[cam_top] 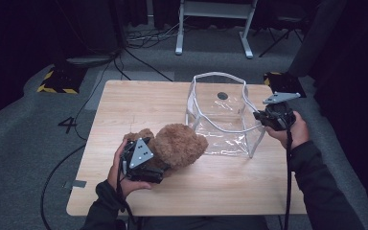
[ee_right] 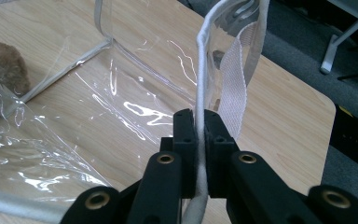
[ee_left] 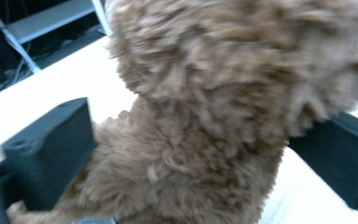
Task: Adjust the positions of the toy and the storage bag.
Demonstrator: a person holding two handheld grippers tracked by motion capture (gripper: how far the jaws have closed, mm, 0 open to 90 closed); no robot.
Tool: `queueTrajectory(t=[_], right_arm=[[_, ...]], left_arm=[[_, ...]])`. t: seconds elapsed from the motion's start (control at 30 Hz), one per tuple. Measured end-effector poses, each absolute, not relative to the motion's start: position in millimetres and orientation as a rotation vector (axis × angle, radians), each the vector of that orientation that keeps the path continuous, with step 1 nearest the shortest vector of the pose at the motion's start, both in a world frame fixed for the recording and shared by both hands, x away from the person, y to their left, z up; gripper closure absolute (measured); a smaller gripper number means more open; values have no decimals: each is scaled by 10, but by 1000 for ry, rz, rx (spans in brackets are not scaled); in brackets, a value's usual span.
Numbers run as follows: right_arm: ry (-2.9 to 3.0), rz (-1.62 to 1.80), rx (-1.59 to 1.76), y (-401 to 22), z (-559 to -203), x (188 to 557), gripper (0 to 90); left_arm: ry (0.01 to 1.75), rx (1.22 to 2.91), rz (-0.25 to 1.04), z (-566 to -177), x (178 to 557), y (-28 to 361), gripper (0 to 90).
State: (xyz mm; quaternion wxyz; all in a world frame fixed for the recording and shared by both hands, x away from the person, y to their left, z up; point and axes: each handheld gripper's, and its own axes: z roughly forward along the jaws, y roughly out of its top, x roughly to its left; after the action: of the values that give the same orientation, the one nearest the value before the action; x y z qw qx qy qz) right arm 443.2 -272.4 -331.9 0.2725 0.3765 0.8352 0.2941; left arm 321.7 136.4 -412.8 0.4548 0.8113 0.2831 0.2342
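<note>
a light wooden table (cam_top: pixel 124 103) carries a brown teddy bear (cam_top: pixel 175 145) and a clear plastic bag (cam_top: pixel 220 120) side by side.

One brown, shaggy plush teddy bear (cam_top: pixel 175 146) lies on one light wooden table (cam_top: pixel 211 184). One clear plastic bag with white edging (cam_top: pixel 220 115) stands there too, with one white woven strap (ee_right: pixel 240 79). Two black two-jaw grippers are present: the left gripper (cam_top: pixel 146 165) and the right gripper (cam_top: pixel 261 117).

A pale wooden worktop (cam_top: pixel 124 103) stands on grey carpet (cam_top: pixel 24 129) in a dim room. Black cables (cam_top: pixel 143 36) trail across the floor (one passes a yellow-black striped block (cam_top: pixel 57 79)), and a white desk frame (cam_top: pixel 215 24) stands behind.
</note>
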Motion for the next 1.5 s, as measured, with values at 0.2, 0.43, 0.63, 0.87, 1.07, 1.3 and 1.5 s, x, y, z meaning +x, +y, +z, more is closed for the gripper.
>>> queueTrajectory(t=[0.2,0.43,0.63,0.87,1.07,1.3,1.5], right_arm=[[2253,786,995,-2663,-3298,4421,860],[2255,789,992,-2638,-3296,4416,860],[2280,789,966,-2593,-3311,4402,853],[2286,809,974,-2665,-3326,4391,850],[2280,834,989,-2756,-3331,4359,852],[2286,882,983,-2877,-3341,4244,855],[2309,935,945,-2964,-3352,4087,857]], left_arm=[[639,2136,586,-4194,3330,1097,3],[562,2256,609,-4244,3447,828,111],[481,2371,662,-4261,3516,639,348],[495,2292,655,-4221,3492,817,472],[568,2151,598,-4188,3439,1153,496],[629,2064,601,-4149,3409,1409,500],[722,1968,606,-4143,3441,1607,500]])
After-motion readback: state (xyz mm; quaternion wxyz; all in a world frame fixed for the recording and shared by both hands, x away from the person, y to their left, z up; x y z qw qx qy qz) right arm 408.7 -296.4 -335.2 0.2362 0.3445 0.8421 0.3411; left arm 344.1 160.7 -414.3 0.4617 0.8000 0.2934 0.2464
